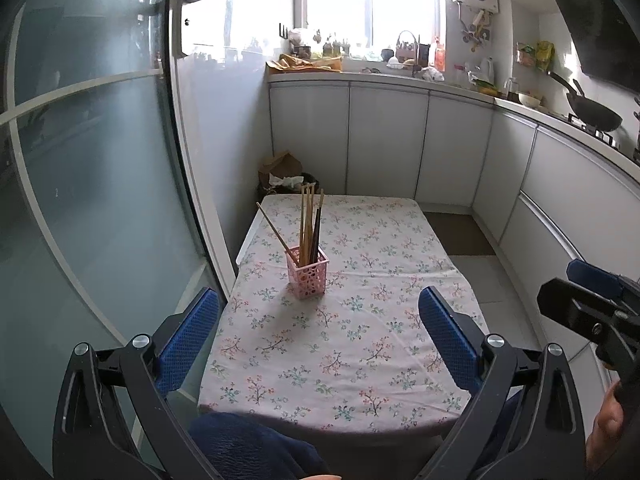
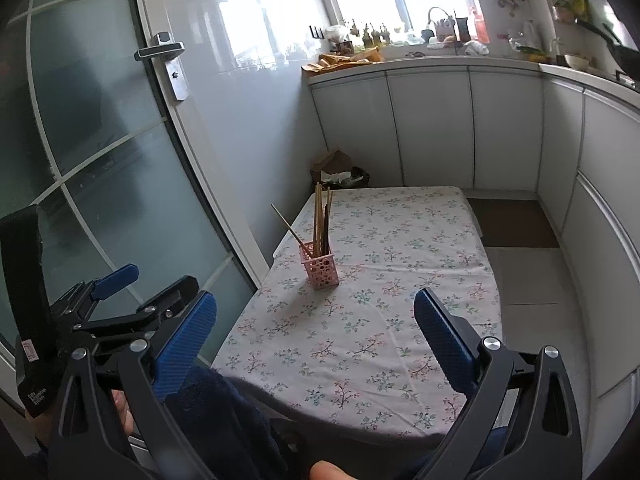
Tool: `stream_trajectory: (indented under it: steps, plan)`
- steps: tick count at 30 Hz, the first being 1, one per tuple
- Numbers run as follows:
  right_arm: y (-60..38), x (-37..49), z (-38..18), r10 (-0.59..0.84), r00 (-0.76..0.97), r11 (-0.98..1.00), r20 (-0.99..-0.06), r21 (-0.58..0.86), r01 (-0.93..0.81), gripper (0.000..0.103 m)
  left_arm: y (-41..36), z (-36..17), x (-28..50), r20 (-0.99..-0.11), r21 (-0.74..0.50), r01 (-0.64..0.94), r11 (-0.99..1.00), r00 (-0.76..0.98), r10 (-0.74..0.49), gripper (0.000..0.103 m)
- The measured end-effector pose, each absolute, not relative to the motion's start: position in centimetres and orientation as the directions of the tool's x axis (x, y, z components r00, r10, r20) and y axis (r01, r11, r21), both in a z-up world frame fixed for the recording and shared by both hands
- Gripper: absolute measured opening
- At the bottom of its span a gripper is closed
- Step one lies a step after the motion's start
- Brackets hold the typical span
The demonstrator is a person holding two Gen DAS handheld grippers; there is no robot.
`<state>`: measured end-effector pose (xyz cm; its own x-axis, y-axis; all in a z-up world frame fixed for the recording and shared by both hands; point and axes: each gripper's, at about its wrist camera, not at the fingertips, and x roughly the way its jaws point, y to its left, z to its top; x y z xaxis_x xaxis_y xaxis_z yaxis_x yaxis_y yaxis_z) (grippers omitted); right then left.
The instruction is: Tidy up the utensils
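A pink perforated holder (image 1: 307,275) stands upright on the floral tablecloth (image 1: 360,320), left of the middle. It also shows in the right wrist view (image 2: 320,269). Several chopsticks (image 1: 310,226) stand in it, wooden and dark; one wooden stick leans out to the left. They also show in the right wrist view (image 2: 321,220). My left gripper (image 1: 318,338) is open and empty, held above the table's near edge. My right gripper (image 2: 316,334) is open and empty at about the same height. Each gripper shows at the edge of the other's view.
A frosted glass door (image 2: 100,184) with a handle (image 2: 160,50) runs along the table's left side. White cabinets (image 1: 384,140) wrap the back and right, with a cluttered counter. A bin with paper (image 1: 286,176) sits behind the table. A wok (image 1: 592,114) sits on the stove.
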<state>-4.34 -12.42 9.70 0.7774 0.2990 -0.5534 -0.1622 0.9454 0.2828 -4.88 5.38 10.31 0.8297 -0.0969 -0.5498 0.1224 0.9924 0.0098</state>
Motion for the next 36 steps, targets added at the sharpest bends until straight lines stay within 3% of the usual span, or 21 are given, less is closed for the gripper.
stream_trajectory:
  steps: [36]
  plan:
    - [-12.5, -4.3, 9.5, 0.252, 0.795, 0.96, -0.552, 0.245, -0.134, 0.096, 4.9, 9.5, -4.1, -0.562, 0.019, 0.155, 0.988, 0.819, -0.118, 0.096]
